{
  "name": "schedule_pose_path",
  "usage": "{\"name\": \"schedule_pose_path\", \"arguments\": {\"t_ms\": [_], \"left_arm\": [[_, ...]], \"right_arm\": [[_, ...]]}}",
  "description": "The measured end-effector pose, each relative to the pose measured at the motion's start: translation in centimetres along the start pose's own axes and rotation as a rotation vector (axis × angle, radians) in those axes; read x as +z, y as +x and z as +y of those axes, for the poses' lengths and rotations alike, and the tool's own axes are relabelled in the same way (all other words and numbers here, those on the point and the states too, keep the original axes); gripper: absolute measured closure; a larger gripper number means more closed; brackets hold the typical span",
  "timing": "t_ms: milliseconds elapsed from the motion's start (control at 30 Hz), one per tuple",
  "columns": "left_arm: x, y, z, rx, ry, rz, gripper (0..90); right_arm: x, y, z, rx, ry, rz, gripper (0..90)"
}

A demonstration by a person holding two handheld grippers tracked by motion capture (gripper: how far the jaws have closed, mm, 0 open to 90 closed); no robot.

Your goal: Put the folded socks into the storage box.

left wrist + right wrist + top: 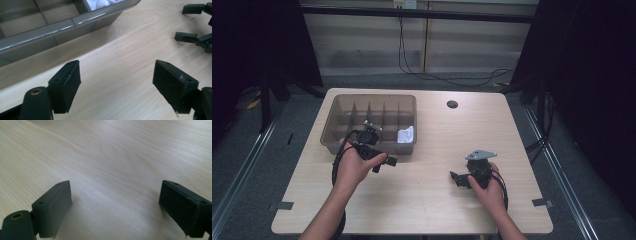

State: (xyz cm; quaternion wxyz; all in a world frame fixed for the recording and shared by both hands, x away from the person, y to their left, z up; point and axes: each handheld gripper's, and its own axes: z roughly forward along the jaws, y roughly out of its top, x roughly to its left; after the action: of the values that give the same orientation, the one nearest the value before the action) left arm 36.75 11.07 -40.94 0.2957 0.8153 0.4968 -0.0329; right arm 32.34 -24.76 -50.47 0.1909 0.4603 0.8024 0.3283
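Now holding two grippers over table [422, 200], one per hand. Left gripper [384, 162] hovering just off tray [328, 142] front wall, jaws spread wide, nothing between, bare wood showing through the gap in the left gripper view [116, 82]. Right gripper [457, 178] sitting low at mid-right of table, jaws likewise wide apart, clamping nothing; wood grain showing between them in the right gripper view [115, 202].

Tray lying at table's rear left, near the left edge, long side facing the person. Dividers splitting it into narrow slots; exact slot count hard to tell. White crumpled piece [406, 134] resting in the rightmost slot, near the front wall; also peeking over the tray rim at the top of the left gripper view [105, 3].

Leaving plenty of open room: whole right half of table bare except a dark round hole [452, 104] near the back edge, well apart from both grippers. Front strip between the forearms bare too. Tape marks [285, 205] sitting at the front corners, near the edges.

Counting: grippers two, tray one, white piece one, hole one, tape marks two. Right gripper's jaws also showing at the top right of the left gripper view [191, 23], well apart from the left's own.
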Motion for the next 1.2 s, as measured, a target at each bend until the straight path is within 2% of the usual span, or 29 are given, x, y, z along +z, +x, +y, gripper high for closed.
{"name": "schedule_pose_path", "arguments": {"t_ms": [200,700,1200], "left_arm": [[0.2,0.2,-0.9,0.015,0.007,-0.012,21.9],[1.2,1.4,-2.8,-0.005,0.010,-0.039,22.4],[2.7,2.2,-3.9,0.007,0.022,-0.024,22.8]], "right_arm": [[0.0,0.0,0.0,-0.004,-0.001,0.002,10.5],[0.0,0.0,0.0,-0.008,-0.002,0.005,10.5],[0.0,0.0,0.0,-0.005,0.000,0.005,10.5]]}}
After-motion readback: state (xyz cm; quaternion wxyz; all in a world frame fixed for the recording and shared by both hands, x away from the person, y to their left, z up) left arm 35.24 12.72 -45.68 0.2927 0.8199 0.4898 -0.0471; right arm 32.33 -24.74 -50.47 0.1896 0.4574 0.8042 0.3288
